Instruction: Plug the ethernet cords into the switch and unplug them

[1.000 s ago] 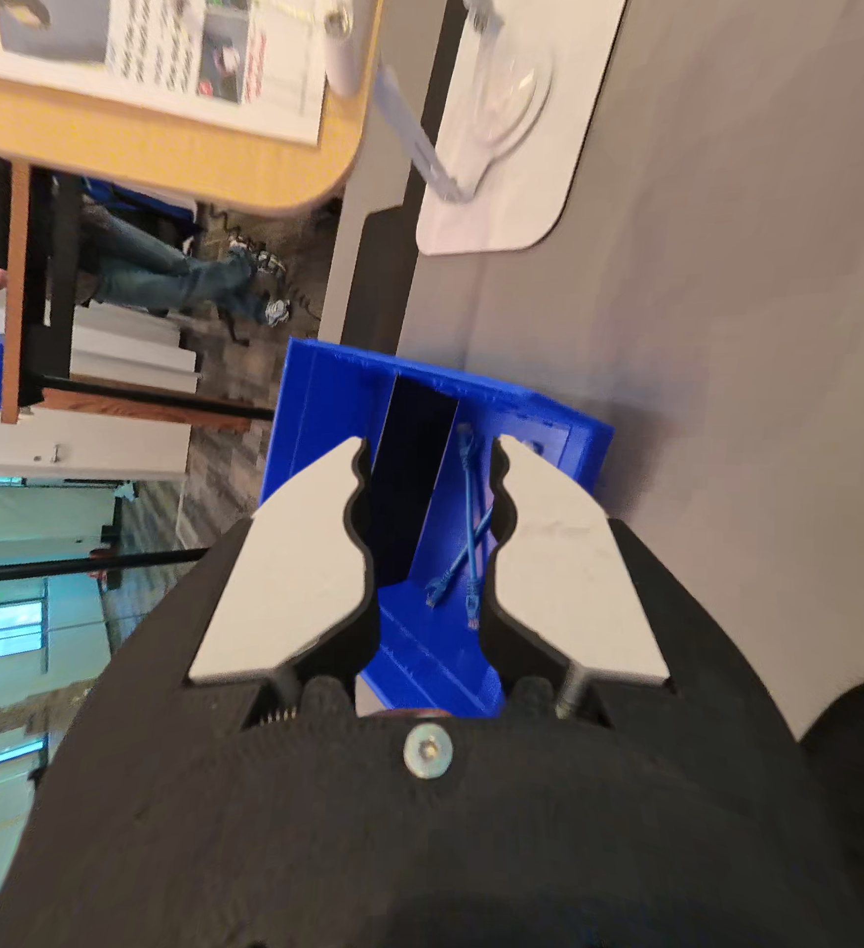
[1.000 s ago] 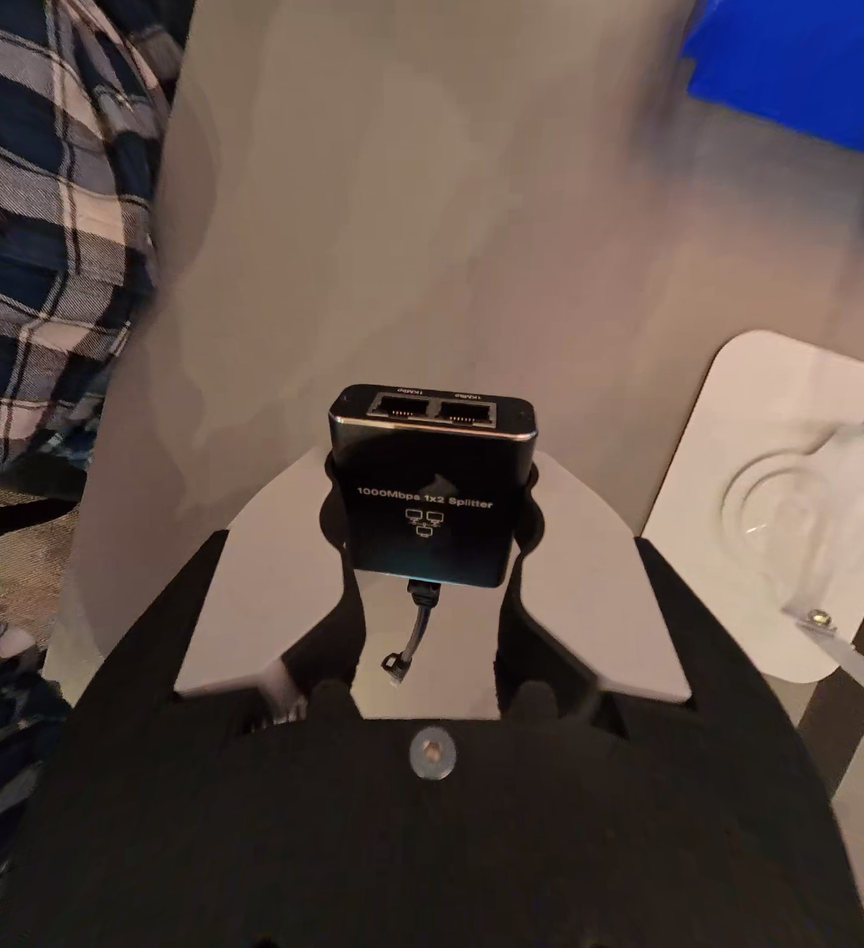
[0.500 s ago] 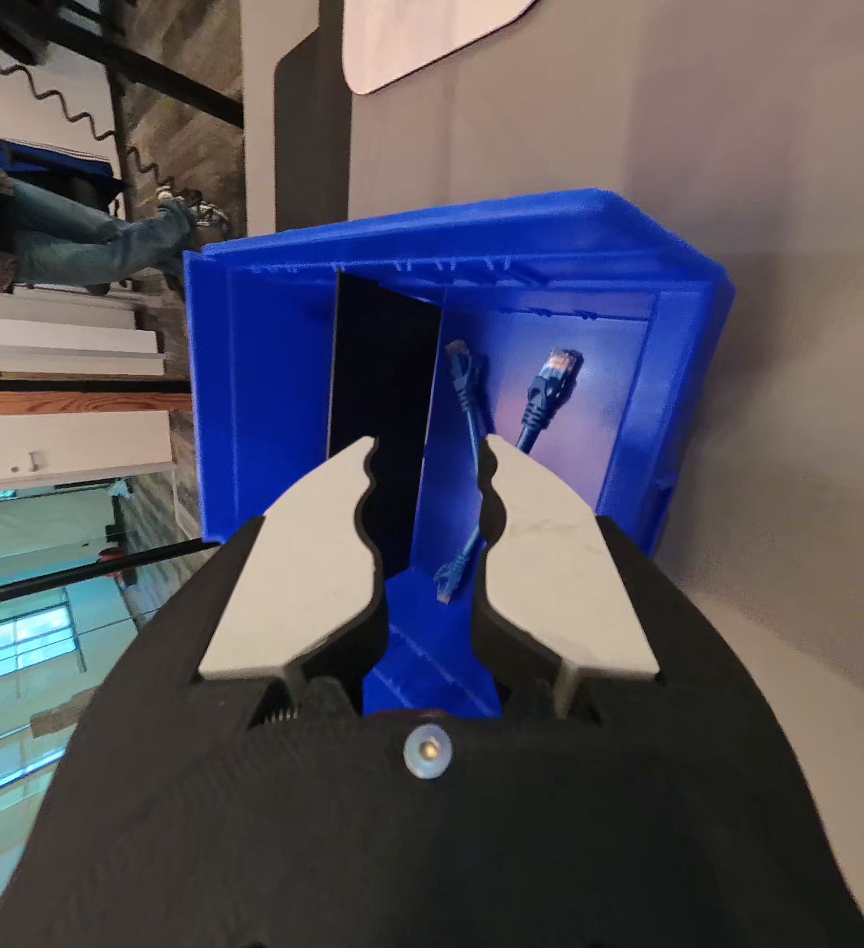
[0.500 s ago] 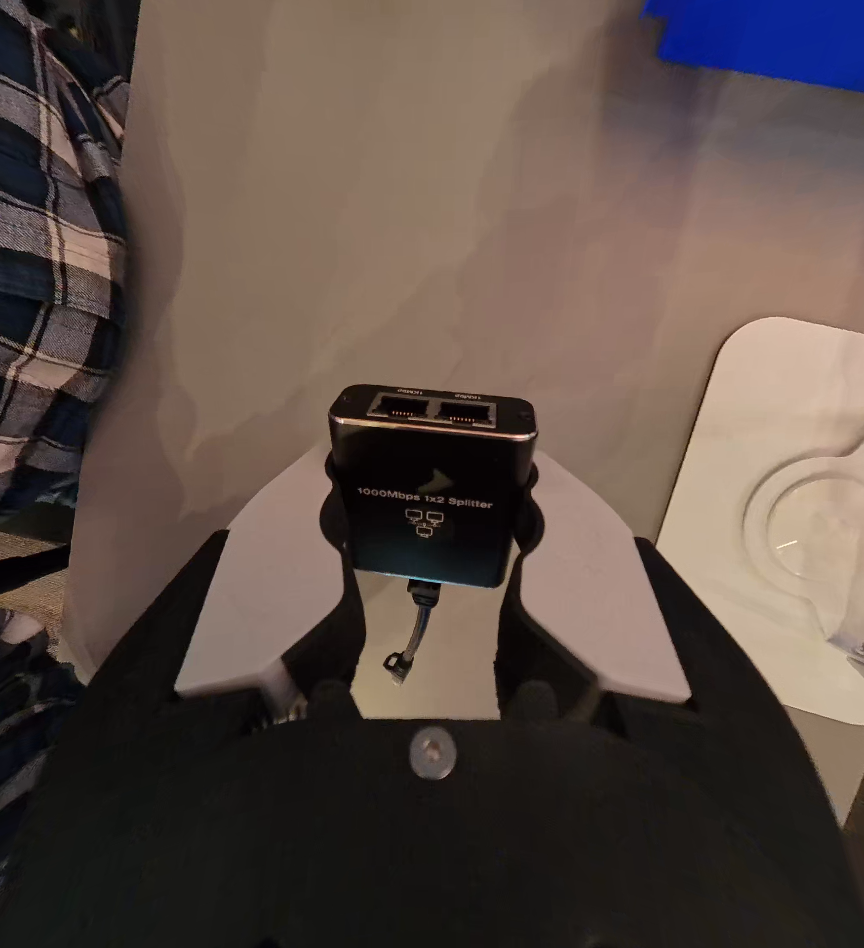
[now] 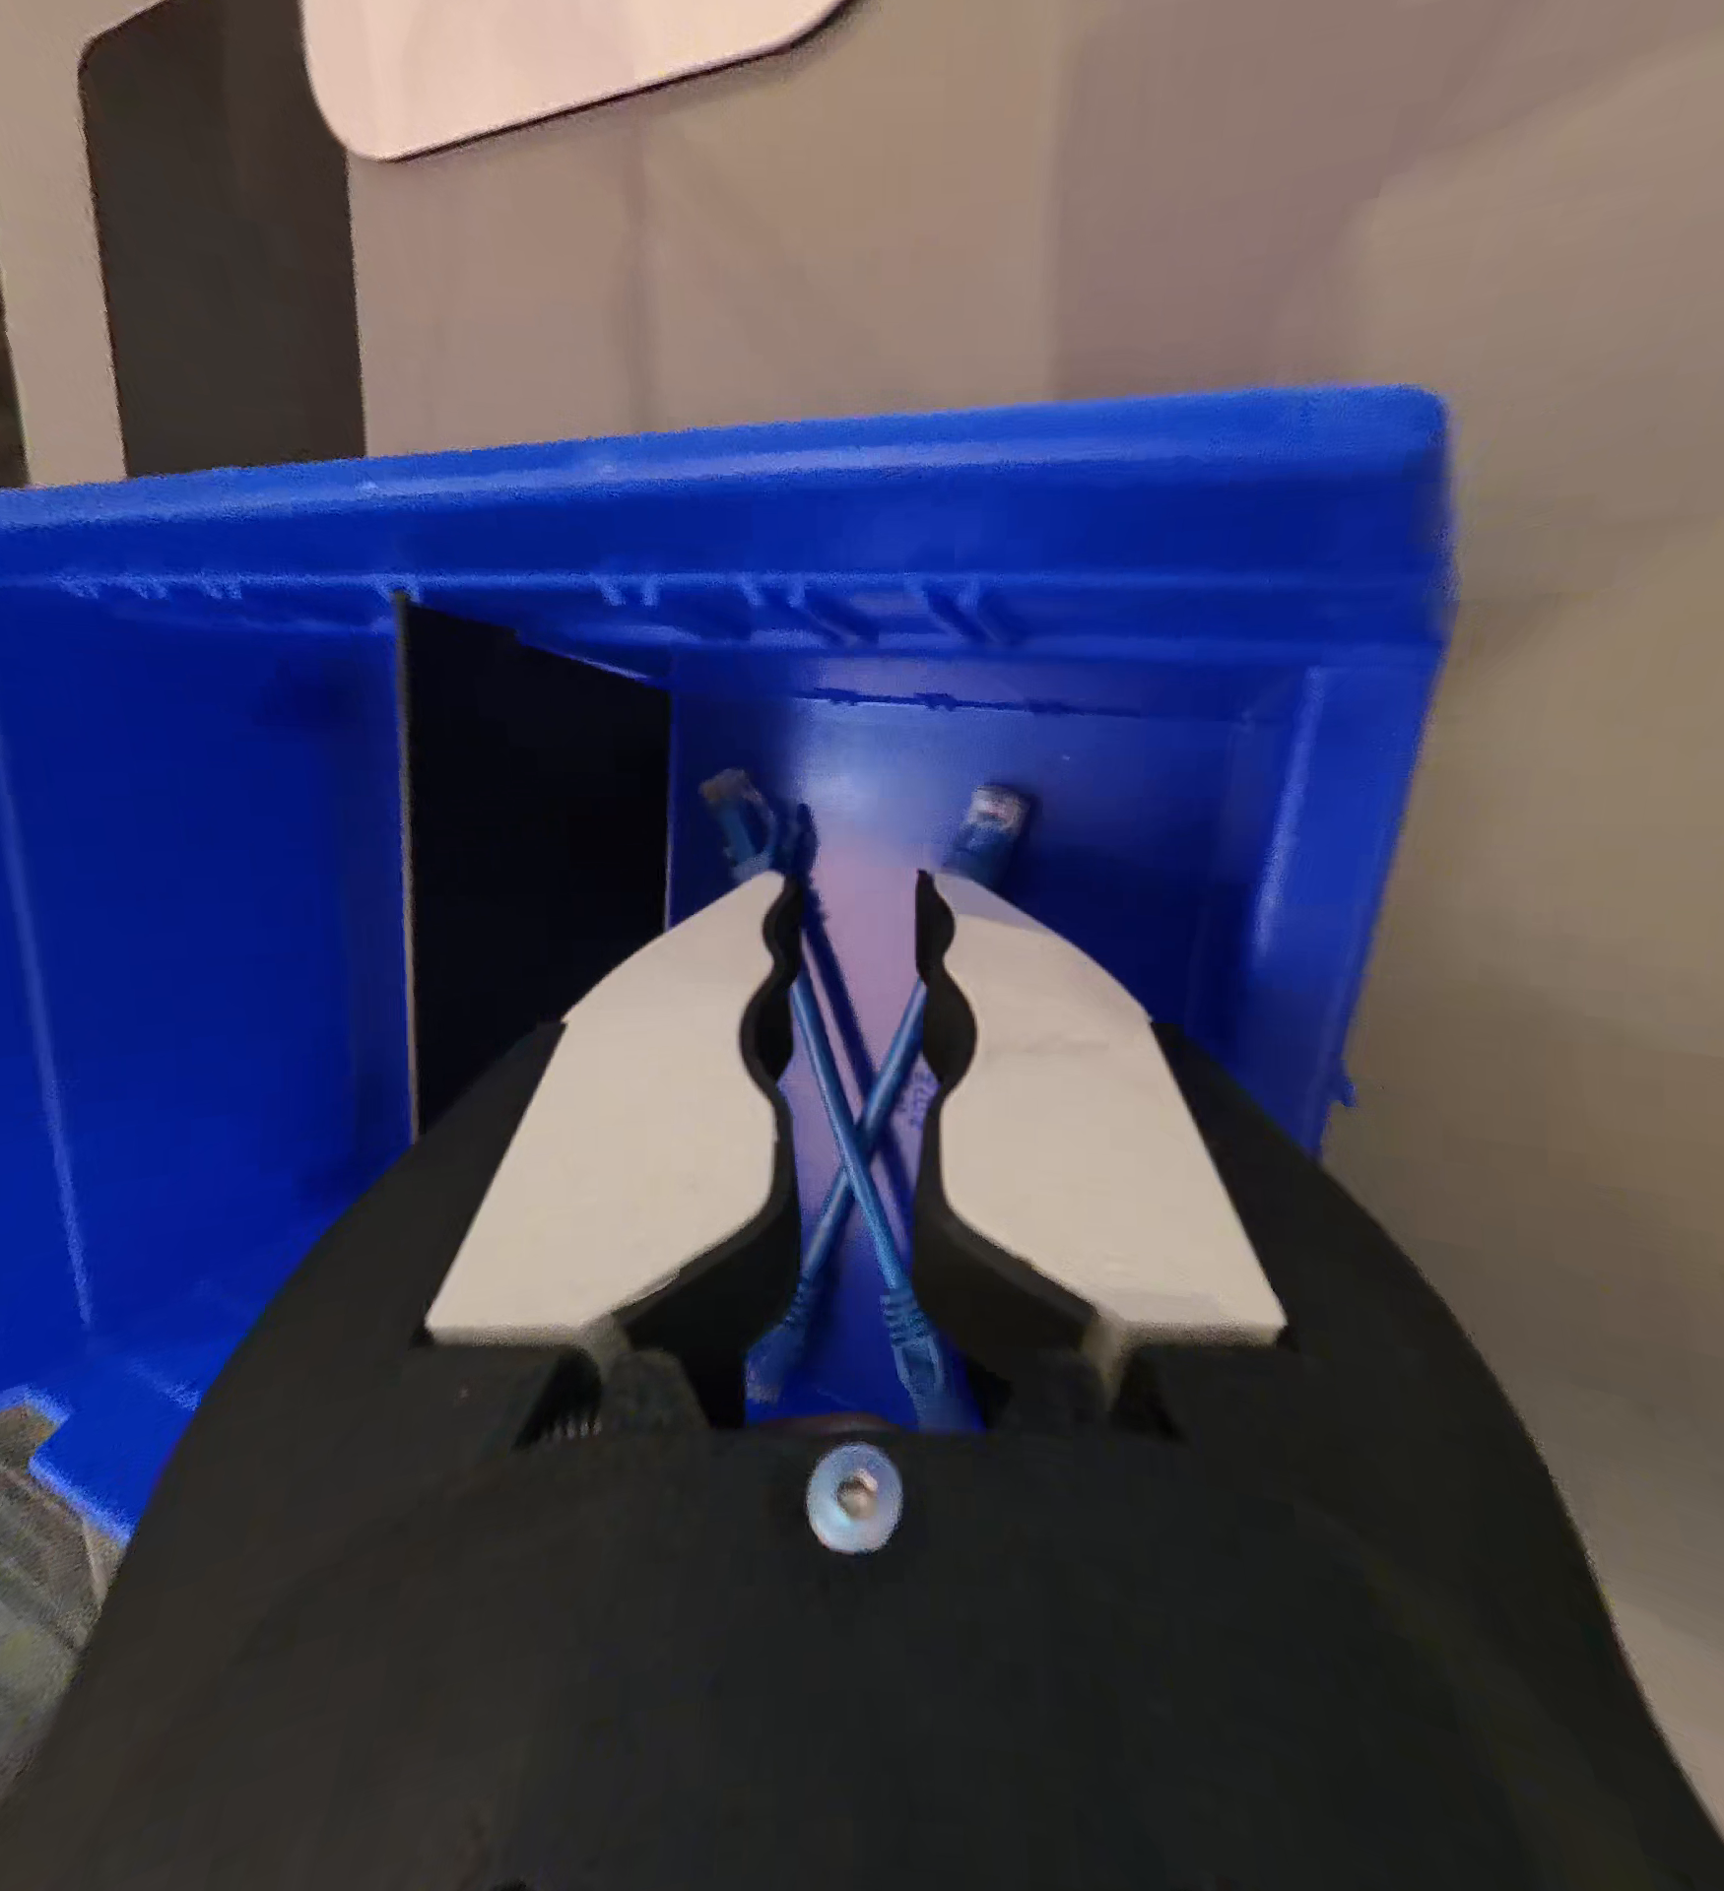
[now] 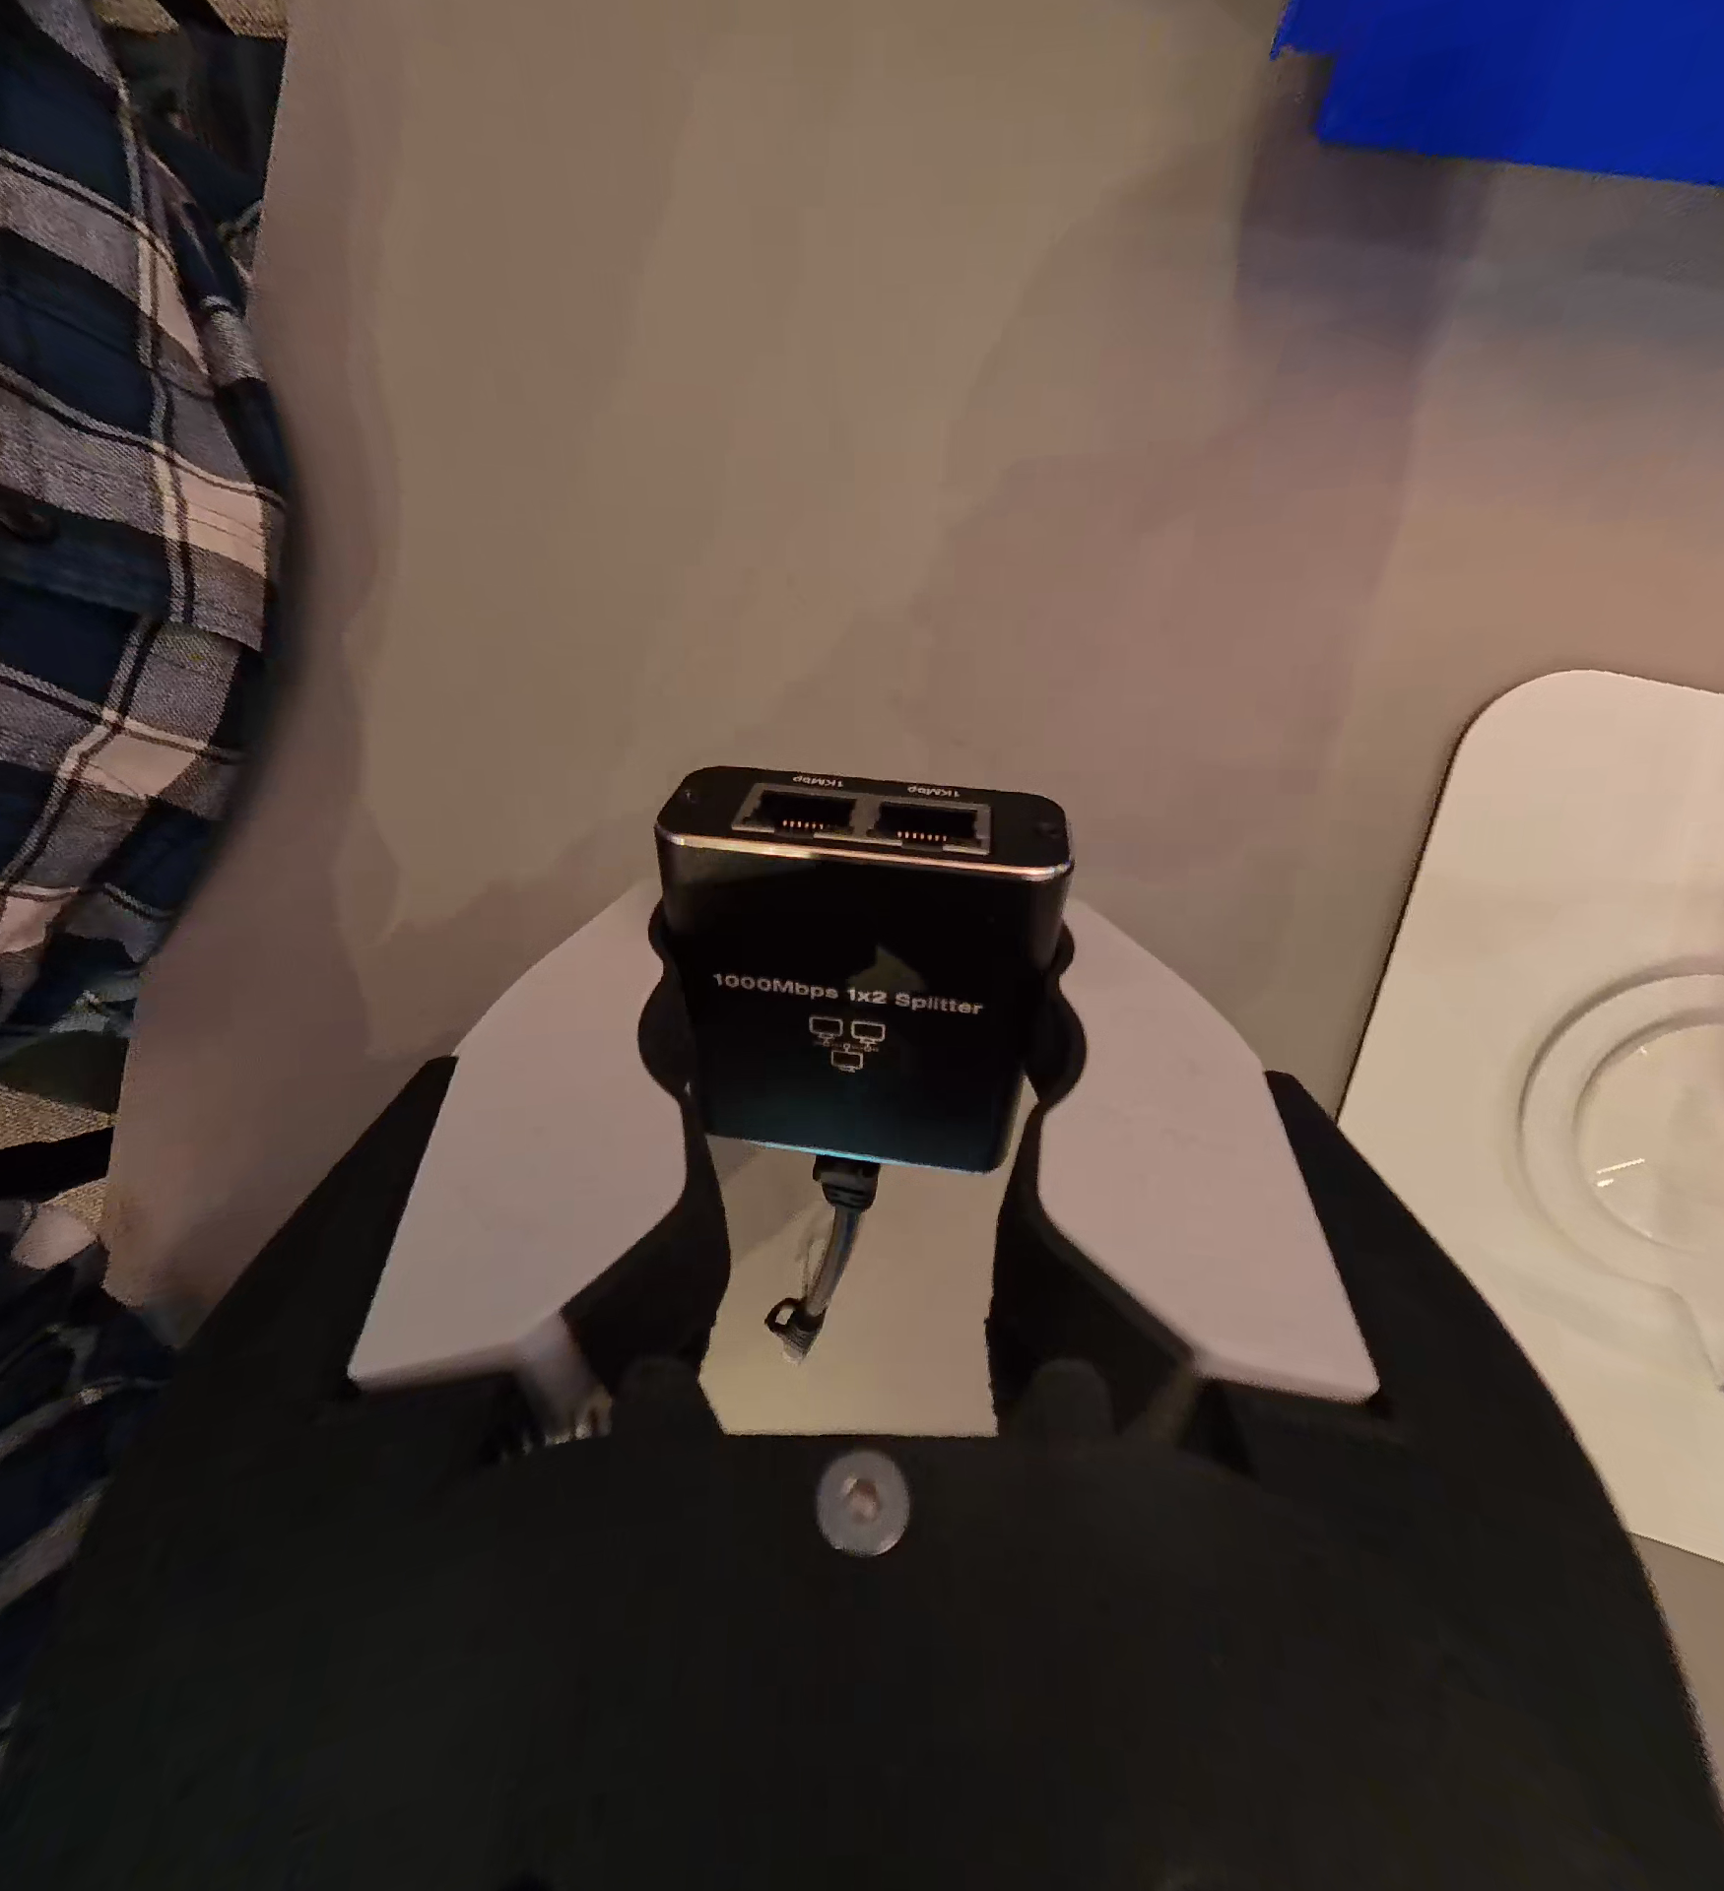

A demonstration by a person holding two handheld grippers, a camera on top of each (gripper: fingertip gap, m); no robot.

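Grey table (image 6: pixel 837 409), blue bin (image 5: pixel 172 921) resting on it, white rounded board (image 6: pixel 1605 1023) lying nearby

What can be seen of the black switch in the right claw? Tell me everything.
The switch is a small black box with a glossy face bearing white print and icons, and a silvery rim round its far end. Two empty ports sit side by side there. A short cable hangs from its near end. The right claw clamps its two sides, above the grey table.

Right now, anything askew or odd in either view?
Minor only. The two blue cords lie crossed in an X inside the blue bin, so lifting one may drag the other. The switch sits square in the right gripper, both ports empty. No damage visible.
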